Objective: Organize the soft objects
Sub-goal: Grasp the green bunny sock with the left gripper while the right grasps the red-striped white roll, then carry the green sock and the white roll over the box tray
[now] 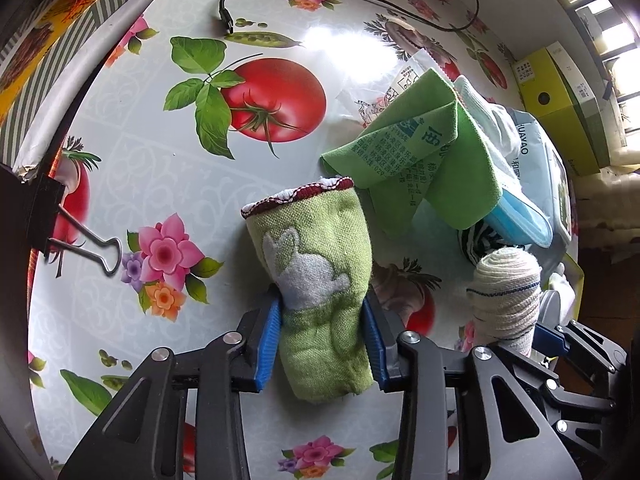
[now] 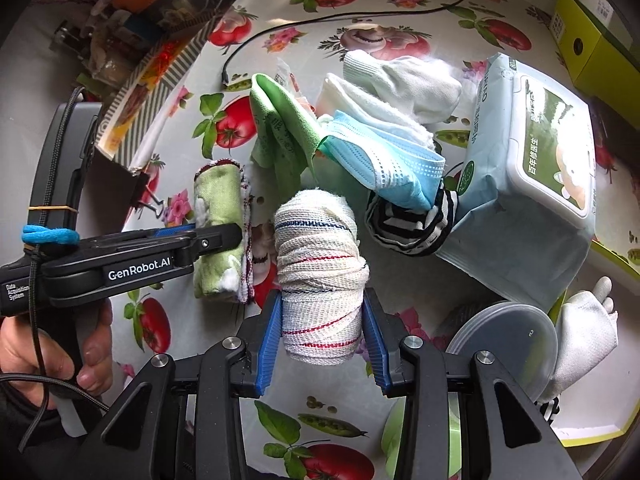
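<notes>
My left gripper clamps rolled green rabbit-print towel over tomato-print tablecloth | right gripper clamps white striped gauze roll | towel's near end hidden | table contact unclear

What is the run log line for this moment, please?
left gripper: green towel roll | right gripper: white cloth roll | pile: unsorted

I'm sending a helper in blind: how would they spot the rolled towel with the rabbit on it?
Start at the tomato-print tablecloth. Left of the heap of cloths, the left claw has the rolled towel between its blue pads. Only this roll is pale green, with a white rabbit and dark red trim.
</notes>
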`<state>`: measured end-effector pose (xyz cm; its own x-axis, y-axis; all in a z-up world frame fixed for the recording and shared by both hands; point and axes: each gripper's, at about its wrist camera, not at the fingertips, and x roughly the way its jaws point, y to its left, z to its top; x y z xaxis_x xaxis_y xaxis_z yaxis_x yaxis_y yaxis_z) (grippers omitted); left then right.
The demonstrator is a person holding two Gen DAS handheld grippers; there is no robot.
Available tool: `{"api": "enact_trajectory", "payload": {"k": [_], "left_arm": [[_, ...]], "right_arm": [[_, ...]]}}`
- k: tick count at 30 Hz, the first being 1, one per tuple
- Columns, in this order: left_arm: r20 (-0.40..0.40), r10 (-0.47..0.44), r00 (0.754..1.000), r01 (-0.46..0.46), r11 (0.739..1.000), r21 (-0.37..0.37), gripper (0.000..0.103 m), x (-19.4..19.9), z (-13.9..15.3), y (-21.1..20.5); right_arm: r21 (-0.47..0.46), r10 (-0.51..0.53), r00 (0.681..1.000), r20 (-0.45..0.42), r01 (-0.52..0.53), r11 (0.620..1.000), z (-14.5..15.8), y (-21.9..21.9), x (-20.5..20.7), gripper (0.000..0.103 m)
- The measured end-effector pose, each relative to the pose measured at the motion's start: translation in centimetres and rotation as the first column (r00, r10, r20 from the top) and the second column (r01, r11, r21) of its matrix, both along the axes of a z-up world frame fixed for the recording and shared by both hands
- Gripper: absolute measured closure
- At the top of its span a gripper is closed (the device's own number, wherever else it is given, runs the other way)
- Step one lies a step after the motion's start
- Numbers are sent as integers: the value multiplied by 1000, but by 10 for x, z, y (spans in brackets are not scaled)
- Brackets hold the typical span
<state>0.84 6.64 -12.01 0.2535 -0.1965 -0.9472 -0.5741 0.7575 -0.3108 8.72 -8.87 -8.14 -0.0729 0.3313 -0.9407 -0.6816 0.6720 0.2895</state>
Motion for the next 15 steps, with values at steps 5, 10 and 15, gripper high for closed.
{"api": "enact_trajectory", "payload": {"k": [5, 10, 15], "left_arm": [[29, -20, 999, 20, 1000, 1, 69, -1, 12, -5], [81, -67, 994, 65, 997, 33, 69, -2, 37, -12], [119, -114, 986, 108, 993, 57, 69, 4, 57, -20]], "right_arm": [[30, -9, 1000, 13, 9, 1000, 14, -10, -4, 65], [59, -38, 999, 22, 36, 998, 26, -23, -4, 65], [74, -71, 997, 33, 69, 995, 35, -36, -4, 65]]}}
